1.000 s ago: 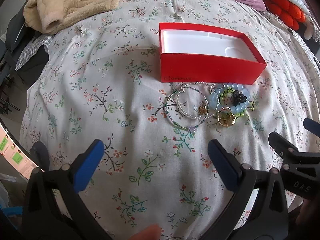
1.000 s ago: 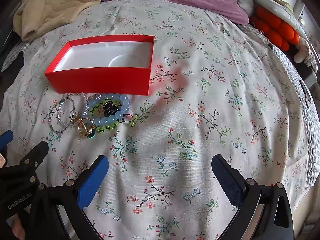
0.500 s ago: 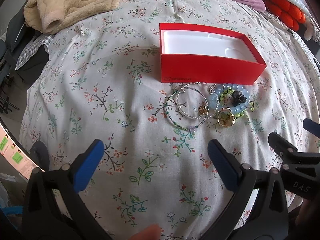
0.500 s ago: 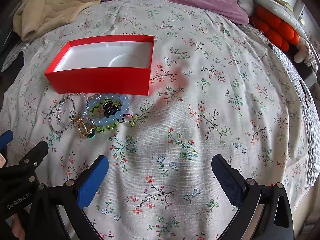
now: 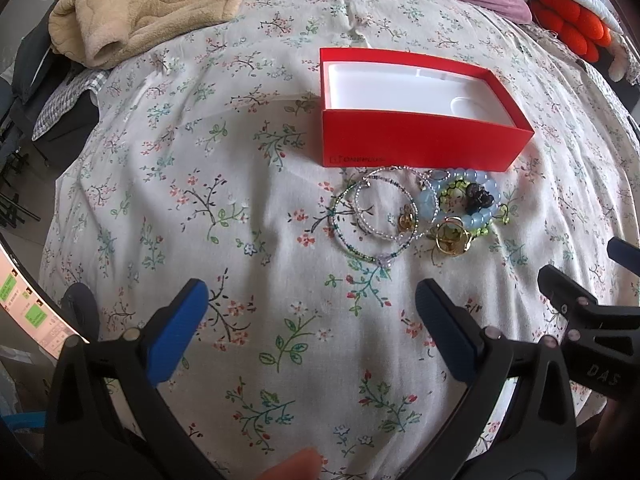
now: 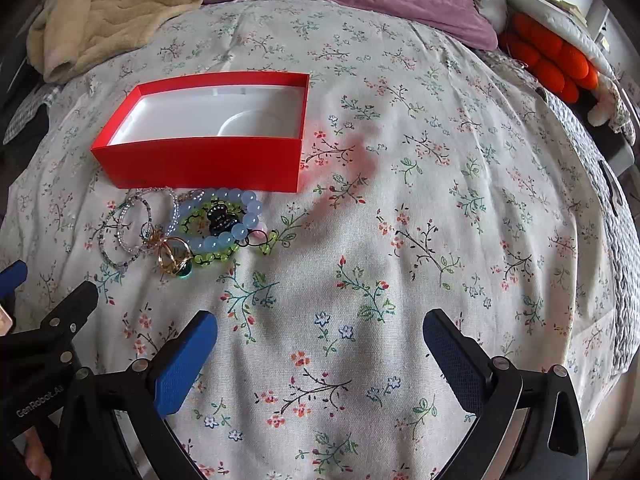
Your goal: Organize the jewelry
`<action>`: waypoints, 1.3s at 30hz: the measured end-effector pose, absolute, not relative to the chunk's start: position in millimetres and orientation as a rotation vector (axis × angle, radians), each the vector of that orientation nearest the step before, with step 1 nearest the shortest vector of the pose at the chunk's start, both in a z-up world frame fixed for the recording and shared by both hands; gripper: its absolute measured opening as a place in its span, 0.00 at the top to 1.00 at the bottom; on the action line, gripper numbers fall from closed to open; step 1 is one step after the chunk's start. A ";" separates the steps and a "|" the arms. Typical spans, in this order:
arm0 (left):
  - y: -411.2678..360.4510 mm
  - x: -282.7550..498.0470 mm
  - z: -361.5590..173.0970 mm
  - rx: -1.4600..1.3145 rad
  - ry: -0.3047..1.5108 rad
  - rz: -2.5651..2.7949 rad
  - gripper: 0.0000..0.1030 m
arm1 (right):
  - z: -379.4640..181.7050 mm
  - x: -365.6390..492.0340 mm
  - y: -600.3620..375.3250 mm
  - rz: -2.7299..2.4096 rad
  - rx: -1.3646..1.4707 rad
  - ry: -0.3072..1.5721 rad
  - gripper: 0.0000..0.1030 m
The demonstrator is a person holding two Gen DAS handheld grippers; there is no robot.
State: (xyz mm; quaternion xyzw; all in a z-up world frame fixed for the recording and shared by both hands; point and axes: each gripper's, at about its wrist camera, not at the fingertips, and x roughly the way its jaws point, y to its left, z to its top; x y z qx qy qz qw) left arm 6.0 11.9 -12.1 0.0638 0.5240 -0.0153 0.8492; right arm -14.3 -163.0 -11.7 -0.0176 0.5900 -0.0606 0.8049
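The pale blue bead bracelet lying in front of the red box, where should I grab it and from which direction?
Take the pale blue bead bracelet on its right-hand arc, coming straight down from above with the right gripper. It lies flat on the bedspread, and that arc looks freest; its left side seems tangled with the thin bracelets and gold ring.

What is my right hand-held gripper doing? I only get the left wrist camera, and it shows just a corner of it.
Observer: The right hand-held gripper is open and holds nothing. It points at bare bedsheet, right of the jewelry pile.
Child: Is anything hiding at the pile's right end?
Observer: Yes, a small pink bead on a black loop, beside the green bracelet.
Child: What's past the bed's right edge?
Observer: A grey quilted blanket runs along it.
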 end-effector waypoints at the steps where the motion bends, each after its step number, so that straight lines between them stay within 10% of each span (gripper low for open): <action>1: 11.9 6.6 -12.3 0.134 1.105 -0.031 0.00 | -11.8 -14.4 -162.5 -0.130 -0.039 1.263 0.00; 21: 27.0 48.5 1.5 0.045 1.218 -0.232 0.01 | 9.4 13.4 -182.6 -0.080 0.004 1.264 0.00; 32: 36.0 88.8 -28.8 -0.071 1.307 -0.304 0.50 | -9.6 55.5 -196.4 -0.017 0.165 1.353 0.00; 39: 29.2 92.6 -40.9 -0.065 1.321 -0.327 0.60 | -28.5 65.8 -190.5 0.020 0.208 1.396 0.03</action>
